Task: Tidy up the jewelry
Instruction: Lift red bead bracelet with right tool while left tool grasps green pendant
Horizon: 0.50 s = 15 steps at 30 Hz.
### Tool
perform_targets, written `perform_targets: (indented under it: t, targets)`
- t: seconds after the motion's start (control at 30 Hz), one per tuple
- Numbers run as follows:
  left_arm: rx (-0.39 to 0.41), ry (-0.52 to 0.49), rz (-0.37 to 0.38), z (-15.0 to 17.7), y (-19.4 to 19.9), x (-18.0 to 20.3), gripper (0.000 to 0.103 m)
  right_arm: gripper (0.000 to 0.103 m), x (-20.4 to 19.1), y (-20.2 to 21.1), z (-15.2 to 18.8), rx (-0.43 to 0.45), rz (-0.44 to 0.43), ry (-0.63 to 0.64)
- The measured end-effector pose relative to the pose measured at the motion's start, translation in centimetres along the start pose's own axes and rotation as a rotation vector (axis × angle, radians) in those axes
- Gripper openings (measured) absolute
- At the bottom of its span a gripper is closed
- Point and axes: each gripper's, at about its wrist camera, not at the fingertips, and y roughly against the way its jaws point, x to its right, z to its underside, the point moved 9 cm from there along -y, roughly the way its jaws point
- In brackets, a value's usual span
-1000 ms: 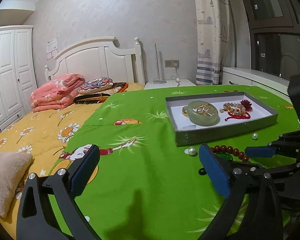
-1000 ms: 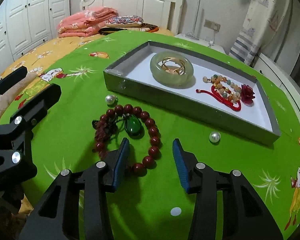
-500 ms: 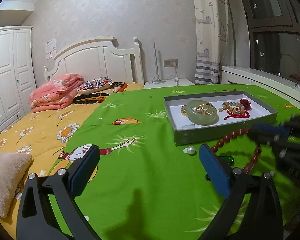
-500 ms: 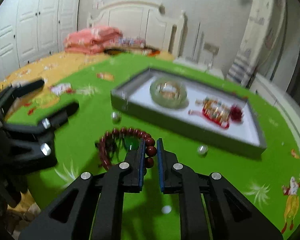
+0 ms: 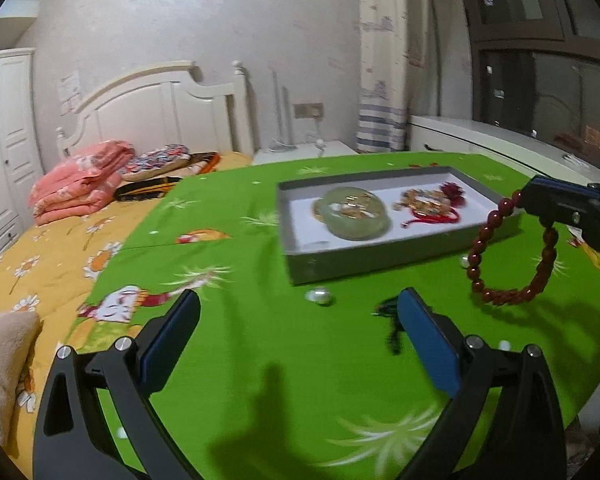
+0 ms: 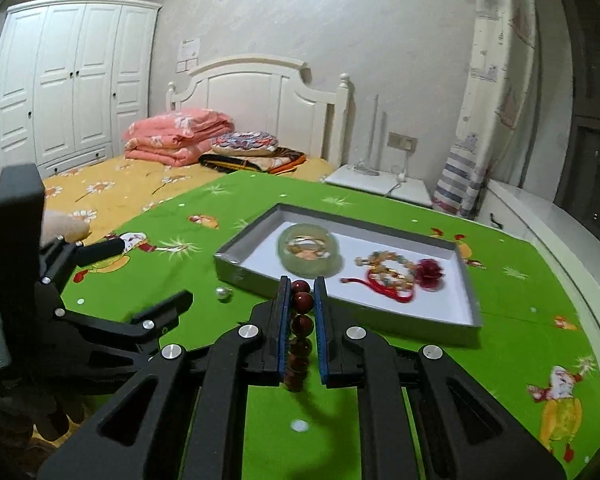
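Bead bracelet [image 5: 512, 256] now aloft in pinching right tongs [image 6: 302, 292]; left tongs [image 5: 300, 320] spread, left-view only.

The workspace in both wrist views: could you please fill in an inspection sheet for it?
Surface: green printed cloth over the table.
Job's things: grey tray holds a jade bangle, a mixed bead bracelet and a red flower; red bead bracelet hangs lifted; loose pearl and dark green pendant on the cloth.
Clutter: nothing seen.
Grippers: right gripper shut on the red bead bracelet; left gripper open, empty.
Cables: white cord on the nightstand.
Surroundings: bed, wardrobe, curtain.
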Motion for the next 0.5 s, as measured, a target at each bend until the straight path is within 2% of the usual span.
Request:
perform_targets:
  t: [0.07, 0.13, 0.17, 0.23, 0.3, 0.4, 0.5]
  targets:
    - [-0.029, -0.008, 0.036, 0.1, -0.5, 1.4, 0.089, 0.011, 1.3, 0.2, 0.5, -0.007, 0.015, -0.023]
    - [-0.088, -0.036, 0.068, 0.7, -1.5, 3.1, 0.073, 0.011, 2.8, 0.4, 1.3, -0.017, 0.026, -0.056]
    - [-0.110, -0.050, 0.074, 1.0, -1.9, 3.7, 0.068, 0.011, 3.1, 0.4, 1.5, -0.022, 0.026, -0.065]
    - [-0.160, -0.078, 0.070, 1.9, -2.9, 4.5, 0.052, 0.011, 3.8, 0.4, 2.2, -0.028, 0.026, -0.083]
    - [-0.190, -0.084, 0.064, 2.3, -3.5, 4.7, 0.045, 0.011, 4.1, 0.6, 2.4, -0.026, 0.023, -0.089]
    - [-0.214, -0.047, 0.069, 2.6, -4.0, 4.2, 0.043, 0.011, 4.2, 0.6, 2.5, -0.021, 0.009, -0.094]
    - [-0.236, -0.071, 0.068, 2.9, -4.4, 4.5, 0.037, 0.011, 4.0, 0.5, 2.9, -0.024, -0.003, -0.095]
